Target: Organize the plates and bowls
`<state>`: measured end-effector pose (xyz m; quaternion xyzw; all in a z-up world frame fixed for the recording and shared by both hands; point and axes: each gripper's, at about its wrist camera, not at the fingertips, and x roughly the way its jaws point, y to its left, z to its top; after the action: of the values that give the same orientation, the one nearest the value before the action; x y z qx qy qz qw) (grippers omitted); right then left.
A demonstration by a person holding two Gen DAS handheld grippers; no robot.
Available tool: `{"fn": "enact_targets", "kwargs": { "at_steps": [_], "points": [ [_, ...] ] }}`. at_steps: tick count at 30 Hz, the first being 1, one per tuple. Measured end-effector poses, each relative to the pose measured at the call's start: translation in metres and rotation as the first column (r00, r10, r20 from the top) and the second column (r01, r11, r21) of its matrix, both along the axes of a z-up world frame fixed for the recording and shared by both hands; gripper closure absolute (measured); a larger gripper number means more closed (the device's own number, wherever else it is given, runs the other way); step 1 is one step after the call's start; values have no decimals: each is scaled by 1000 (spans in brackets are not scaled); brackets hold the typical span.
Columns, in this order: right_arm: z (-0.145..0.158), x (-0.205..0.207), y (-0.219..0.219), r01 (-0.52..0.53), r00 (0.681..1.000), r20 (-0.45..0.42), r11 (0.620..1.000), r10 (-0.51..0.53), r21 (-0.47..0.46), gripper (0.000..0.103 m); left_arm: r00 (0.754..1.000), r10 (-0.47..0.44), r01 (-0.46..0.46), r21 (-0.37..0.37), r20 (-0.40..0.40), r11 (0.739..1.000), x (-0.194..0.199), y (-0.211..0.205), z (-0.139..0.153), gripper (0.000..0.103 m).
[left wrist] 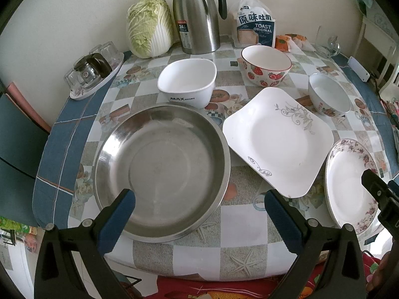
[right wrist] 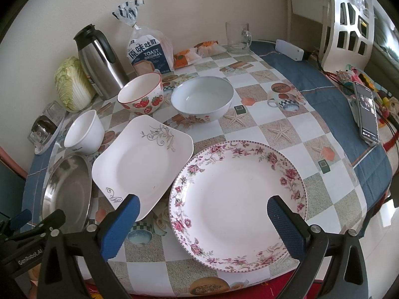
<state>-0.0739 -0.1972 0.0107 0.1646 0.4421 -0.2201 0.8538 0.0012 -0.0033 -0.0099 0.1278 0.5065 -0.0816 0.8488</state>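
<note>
Hovering over the near edge of the tabletop [left wrist: 239, 226], the left tongs [left wrist: 199, 205] gape wide with nothing between them, lined up on the steel basin [left wrist: 162, 172], while the right tongs [right wrist: 203, 210] hang just as wide and empty above the floral round plate [right wrist: 238, 204]. Between those two pieces lies the white square plate [left wrist: 276, 139], one corner close beside the basin's rim. Behind them stand the white square bowl [left wrist: 187, 82], the strawberry bowl [left wrist: 265, 66] and a white round bowl [left wrist: 329, 93], all upright and apart from one another. Every bowl and plate looks empty and clean, so nothing should spill when lifted. The steel basin is probably light, stiff and forgiving, best pinched at its thin rim. The ceramic plates look glazed, slick and breakable; a grip on the raised lip, tilting little, seems safest, and they should be set down gently when stacked. The bowls, deeper and likely heavier, want a hold across the wall at the rim. At the back, a cabbage [left wrist: 149, 27], a thermos jug [left wrist: 197, 15] and a bag of toast [left wrist: 255, 27] line the wall.
</note>
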Motion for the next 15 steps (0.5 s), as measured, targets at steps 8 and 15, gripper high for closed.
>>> {"fn": "enact_targets", "kwargs": {
  "at_steps": [8, 15],
  "points": [
    [0, 0, 0, 0, 1000, 0, 1000, 0, 0, 0, 1000, 0, 0, 0, -1, 1000, -1, 1, -2, 0],
    [0, 0, -1, 0, 1000, 1, 1000, 0, 1, 0, 1000, 0, 0, 0, -2, 1000, -1, 1, -2, 0]
  ]
}}
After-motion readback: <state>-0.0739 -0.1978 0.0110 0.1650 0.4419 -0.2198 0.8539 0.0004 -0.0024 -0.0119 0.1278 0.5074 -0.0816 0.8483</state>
